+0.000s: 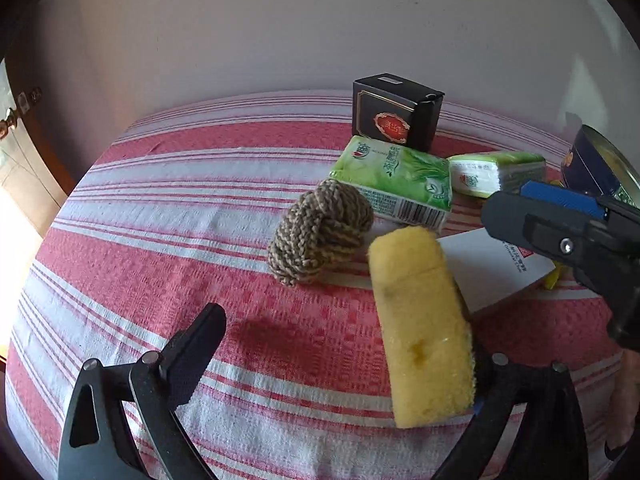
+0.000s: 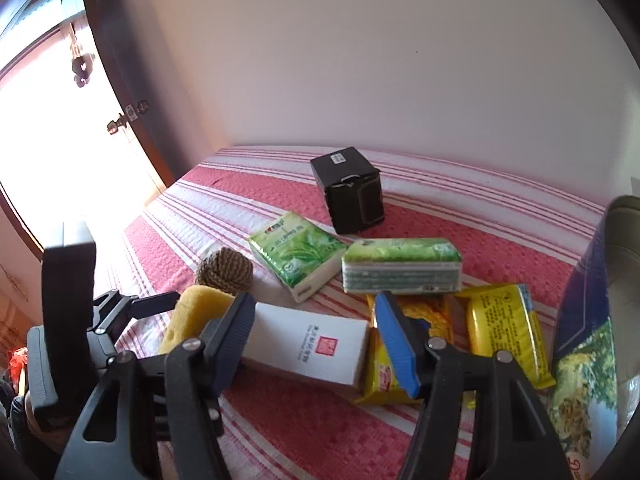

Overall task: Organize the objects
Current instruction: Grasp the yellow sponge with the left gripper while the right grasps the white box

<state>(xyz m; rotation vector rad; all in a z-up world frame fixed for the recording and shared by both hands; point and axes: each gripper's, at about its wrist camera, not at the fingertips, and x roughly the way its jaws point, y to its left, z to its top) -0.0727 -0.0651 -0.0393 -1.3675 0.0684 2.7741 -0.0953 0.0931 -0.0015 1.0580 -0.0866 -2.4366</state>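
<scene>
**Cluttered striped cloth, both grippers spread**

Count: two green tissue packs, two yellow snack packets, one each of the rest.

- Green tissue pack lying flat, soft plastic wrap, barcode on its end; second tissue pack just beside it, on its long edge.
- Yellow snack packets: one flat and crinkly, another partly under the white box, a smooth cardboard slab.
- Black box, glossy cuboid, upright at the back.
- Rope ball, braided tan cord, touching the first tissue pack.
- Yellow sponge, porous block, leaning against the right-side finger of the left gripper; jaws wide apart, not clamping it.
- Round blue tin at far right, contents unclear.
- Right gripper: jaws apart, straddling the white box, not pinching.

All on the red-and-white woven tablecloth.
</scene>
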